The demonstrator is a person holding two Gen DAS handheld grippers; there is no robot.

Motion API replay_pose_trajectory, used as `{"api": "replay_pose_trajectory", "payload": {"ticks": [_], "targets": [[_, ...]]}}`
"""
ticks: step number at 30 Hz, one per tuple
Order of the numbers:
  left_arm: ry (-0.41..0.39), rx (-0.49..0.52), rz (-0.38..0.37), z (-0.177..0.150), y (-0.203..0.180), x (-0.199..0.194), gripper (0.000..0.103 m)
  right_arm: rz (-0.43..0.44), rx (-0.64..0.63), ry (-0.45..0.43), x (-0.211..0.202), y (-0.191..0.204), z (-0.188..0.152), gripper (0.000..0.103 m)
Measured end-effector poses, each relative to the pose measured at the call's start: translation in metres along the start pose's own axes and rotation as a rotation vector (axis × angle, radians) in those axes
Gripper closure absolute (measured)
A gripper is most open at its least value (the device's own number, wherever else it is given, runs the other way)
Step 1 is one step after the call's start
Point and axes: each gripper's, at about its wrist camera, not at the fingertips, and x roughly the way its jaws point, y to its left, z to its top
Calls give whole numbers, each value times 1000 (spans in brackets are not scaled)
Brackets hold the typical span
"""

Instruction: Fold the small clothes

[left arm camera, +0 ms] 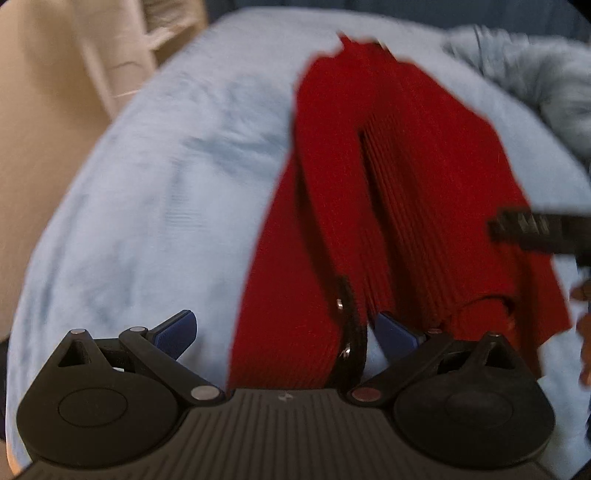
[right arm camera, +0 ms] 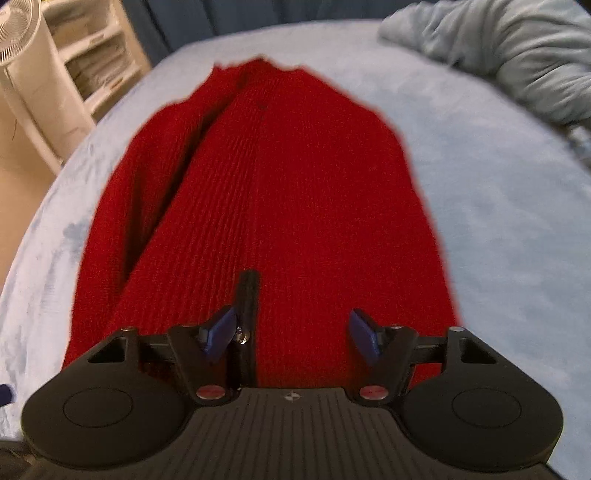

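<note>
A red ribbed knit garment [right arm camera: 266, 206] is lying lengthwise on a pale blue bed cover [right arm camera: 498, 221], its near hem reaching under both tools and its far end narrowing toward what looks like a neckline. One long panel is already lying folded over along its left side, leaving a dark crease down the length. The knit appears soft, limp and light, likely stretching and sagging when lifted, with enough ribbed texture to resist slipping; a pinch at the near hem corners, or along the doubled edge, looks the surest hold. The right gripper [right arm camera: 291, 334] is hovering over the near hem with its blue-padded fingers [right arm camera: 364, 336] spread apart and grasping nothing, a black strap [right arm camera: 246, 314] dangling beside the left pad. The left gripper [left arm camera: 284, 334] is likewise standing released over the garment's left edge, its fingers [left arm camera: 395, 334] wide. A rumpled blue-grey duvet [right arm camera: 509, 55] is heaped at the bed's far right; white shelving [right arm camera: 92, 62] and a fan [right arm camera: 18, 33] are standing beyond.
</note>
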Motion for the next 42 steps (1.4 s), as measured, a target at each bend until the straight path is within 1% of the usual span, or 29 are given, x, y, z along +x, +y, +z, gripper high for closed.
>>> {"api": "replay_pose_trajectory", "payload": {"ticks": [1,3,4,5,6,7,8,9,11,13,15,17,18,19,20,21,22,23,24,25,27,31,32,33,34,36,38,40,42], "targets": [[21,29,5,2,-7,14,0,15,-10,13,9,2,1,36],[73,66,5,6,-15,39,0,32,-66,21,20,6,2,49],[115,80,23,7,-17,52,0,35,-110,12,20,8,3,67],[150,77,15,10,-13,62,0,44,-150,13,17,8,4,96],[156,53,-14,12,-6,65,1,51,-194,19,12,5,7,96],[141,25,-20,14,3,63,6,40,-220,7,5,0,10,96],[112,20,3,17,10,58,31,22,-248,-13,-4,-10,17,97],[86,24,5,22,21,51,56,-7,-270,-33,-13,-21,24,97],[59,-3,24,37,45,40,87,-100,-289,-93,-29,-57,48,97],[6,-32,138,57,73,36,88,-269,-298,-171,-35,-97,84,97],[-67,-40,300,83,106,40,89,-477,-273,-253,-38,-139,129,96],[-105,-74,427,110,140,50,89,-598,-165,-283,-40,-174,162,89],[-114,-108,499,127,162,57,89,-622,-87,-282,-44,-189,169,83],[-131,-139,554,139,178,60,89,-602,-26,-284,-51,-201,169,64],[-150,-177,606,149,192,62,81,-552,10,-290,-55,-205,166,44],[-161,-229,634,157,205,62,65,-471,39,-297,-62,-208,155,39],[-157,-289,638,162,215,62,61,-364,68,-289,-68,-209,136,37],[-148,-317,599,162,219,61,56,-264,90,-253,-69,-208,119,37],[-138,-326,522,158,217,60,43,-174,112,-204,-66,-202,105,37],[-120,-315,446,149,208,59,36,-61,154,-136,-61,-199,79,37],[-101,-266,331,123,181,57,24,86,198,-2,-44,-182,38,37],[-8,-194,85,64,116,62,19,185,202,109,-17,-139,-30,32],[39,-178,32,52,101,67,19,197,210,122,-12,-127,-42,41],[69,-161,3,43,89,69,19,166,171,75,-15,-113,-48,60],[90,-128,-17,35,76,74,19,161,118,61,-20,-102,-51,90],[85,-71,-15,26,58,68,19,204,101,36,-37,-95,-38,91],[77,-39,-32,23,51,64,19,188,69,-79,-60,-104,-11,92],[74,-33,-36,29,41,68,19,53,104,-214,-80,-135,23,92],[77,-40,-46,26,36,66,19,-98,195,-248,-77,-179,56,93]]}}
